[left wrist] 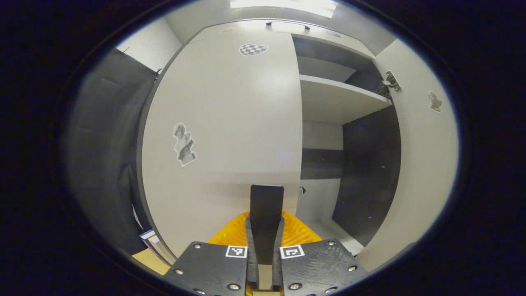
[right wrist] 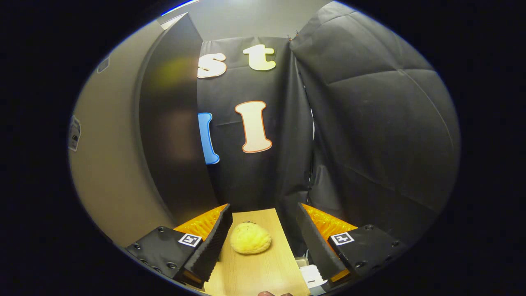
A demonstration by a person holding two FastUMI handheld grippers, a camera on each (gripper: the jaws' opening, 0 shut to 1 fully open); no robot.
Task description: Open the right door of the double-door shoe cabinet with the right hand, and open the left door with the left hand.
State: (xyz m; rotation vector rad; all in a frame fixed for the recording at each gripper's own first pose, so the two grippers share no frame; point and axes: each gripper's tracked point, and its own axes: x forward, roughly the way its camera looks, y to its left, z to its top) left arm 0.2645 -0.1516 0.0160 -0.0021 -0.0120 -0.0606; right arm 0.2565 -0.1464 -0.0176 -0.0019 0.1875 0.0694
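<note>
We see black cloth walls [right wrist: 370, 123] ahead, a wooden surface [right wrist: 254, 267] below, and a ceiling light [left wrist: 283, 6] above us.

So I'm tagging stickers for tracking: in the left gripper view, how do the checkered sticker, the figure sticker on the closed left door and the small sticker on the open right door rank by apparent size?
1. Figure sticker, largest.
2. Checkered sticker.
3. Small sticker on the open right door, smallest.
Fisheye stretch makes the first two close, so that order is unsure.
</note>
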